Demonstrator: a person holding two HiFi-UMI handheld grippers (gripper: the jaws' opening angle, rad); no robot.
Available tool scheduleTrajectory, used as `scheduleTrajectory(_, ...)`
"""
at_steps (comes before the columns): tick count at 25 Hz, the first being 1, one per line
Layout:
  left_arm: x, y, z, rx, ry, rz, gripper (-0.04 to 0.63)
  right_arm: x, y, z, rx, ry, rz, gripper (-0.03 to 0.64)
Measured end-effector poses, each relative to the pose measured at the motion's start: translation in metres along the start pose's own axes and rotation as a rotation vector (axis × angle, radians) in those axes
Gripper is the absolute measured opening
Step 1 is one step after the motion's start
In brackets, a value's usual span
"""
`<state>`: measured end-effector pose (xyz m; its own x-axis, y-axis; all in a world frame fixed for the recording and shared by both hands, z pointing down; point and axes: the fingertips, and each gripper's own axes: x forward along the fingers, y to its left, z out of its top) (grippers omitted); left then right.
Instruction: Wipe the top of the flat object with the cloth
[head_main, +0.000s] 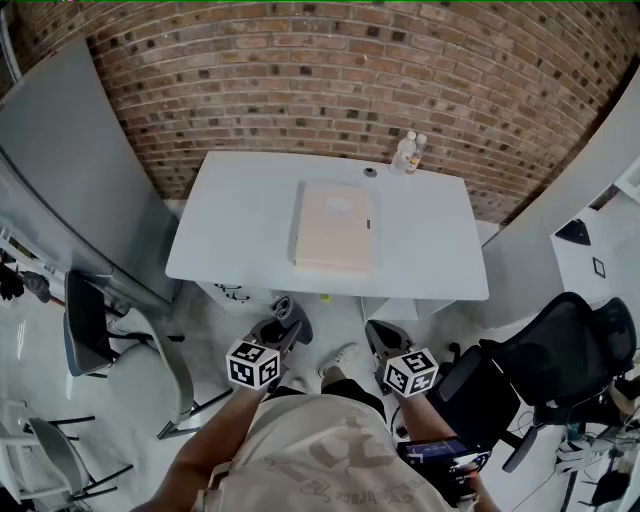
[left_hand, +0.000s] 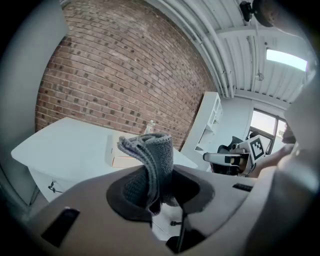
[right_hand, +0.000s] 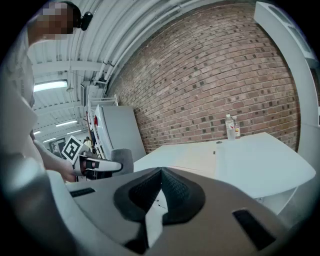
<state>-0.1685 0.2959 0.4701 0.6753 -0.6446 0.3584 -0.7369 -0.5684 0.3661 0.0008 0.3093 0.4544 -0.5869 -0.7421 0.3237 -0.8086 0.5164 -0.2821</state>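
A flat beige object (head_main: 334, 226) lies in the middle of the white table (head_main: 240, 230). Both grippers are held low in front of the table's near edge, apart from it. My left gripper (head_main: 285, 314) is shut on a folded grey cloth (left_hand: 150, 162), which sticks up from between its pads. My right gripper (head_main: 379, 336) is shut with nothing in it; in the right gripper view its pads (right_hand: 172, 187) meet. The left gripper view shows the flat object (left_hand: 120, 156) beyond the cloth. In the right gripper view the flat object (right_hand: 192, 159) lies ahead, with the left gripper (right_hand: 100, 167) at the left.
Two bottles (head_main: 408, 152) and a small dark item (head_main: 370, 171) stand at the table's far edge by the brick wall. A black office chair (head_main: 560, 350) is at the right, a grey chair (head_main: 90, 330) and a grey panel (head_main: 70, 170) at the left.
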Motion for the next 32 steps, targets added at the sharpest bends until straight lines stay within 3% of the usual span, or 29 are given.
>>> scheduleTrajectory(9,-0.004,0.001,-0.009,0.015,0.014,-0.014,0.112,0.002,0.005,-0.003,-0.006,-0.008,-0.01,0.02)
scheduleTrajectory(19,-0.012,0.019,-0.016,-0.002,0.042,0.001,0.112,0.014,-0.002,-0.013,0.079,-0.018,-0.058,0.02)
scheduleTrajectory(32,0.027,0.053,-0.005,-0.051,0.098,0.025,0.112,0.061,-0.043,-0.004,0.122,0.028,-0.067,0.02)
